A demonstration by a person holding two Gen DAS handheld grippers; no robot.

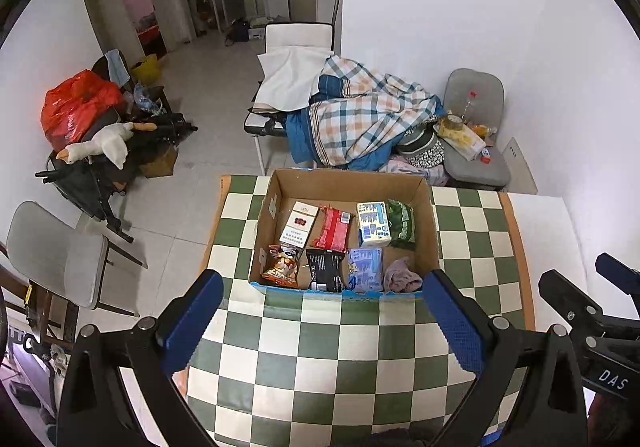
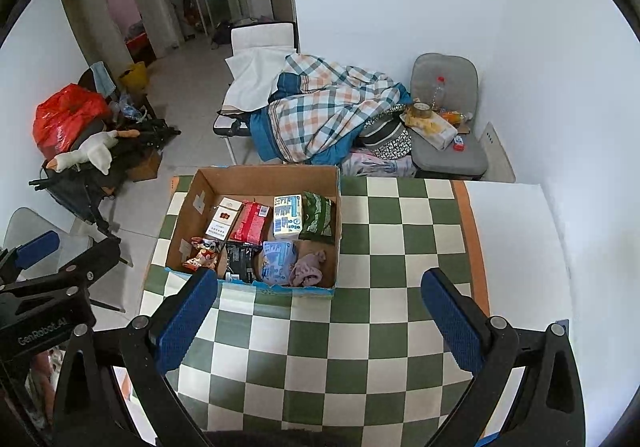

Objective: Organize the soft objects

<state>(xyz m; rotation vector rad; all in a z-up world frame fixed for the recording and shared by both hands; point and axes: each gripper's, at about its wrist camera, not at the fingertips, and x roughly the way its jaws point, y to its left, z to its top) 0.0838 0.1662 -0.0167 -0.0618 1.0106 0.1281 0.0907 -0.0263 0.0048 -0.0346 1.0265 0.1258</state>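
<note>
An open cardboard box point(image 1: 344, 179) point(image 2: 264, 172) stands at the far edge of the green-and-white checked table point(image 1: 328, 359) point(image 2: 380, 247). It holds several soft packs in two rows: a white-red carton point(image 1: 298, 229), a red pack point(image 1: 334, 229), a blue-white tissue pack point(image 1: 372, 223), a green pouch point(image 1: 402, 224), a snack bag point(image 1: 282, 265), a black pack point(image 1: 325, 269), a blue pack point(image 1: 365, 269) and a mauve cloth point(image 1: 401, 275) point(image 2: 306, 267). My left gripper point(image 1: 322, 307) is open and empty above the table in front of the box. My right gripper point(image 2: 320, 307) is open and empty, to the box's near right.
Beyond the table a chair carries a plaid blanket point(image 1: 360, 115) and clothes. A grey chair point(image 1: 476, 151) with clutter stands by the wall. On the left are a goose plush point(image 1: 100, 147), a red bag point(image 1: 76, 103) and a folding chair point(image 1: 56, 251). A white board point(image 2: 516, 247) lies at the table's right.
</note>
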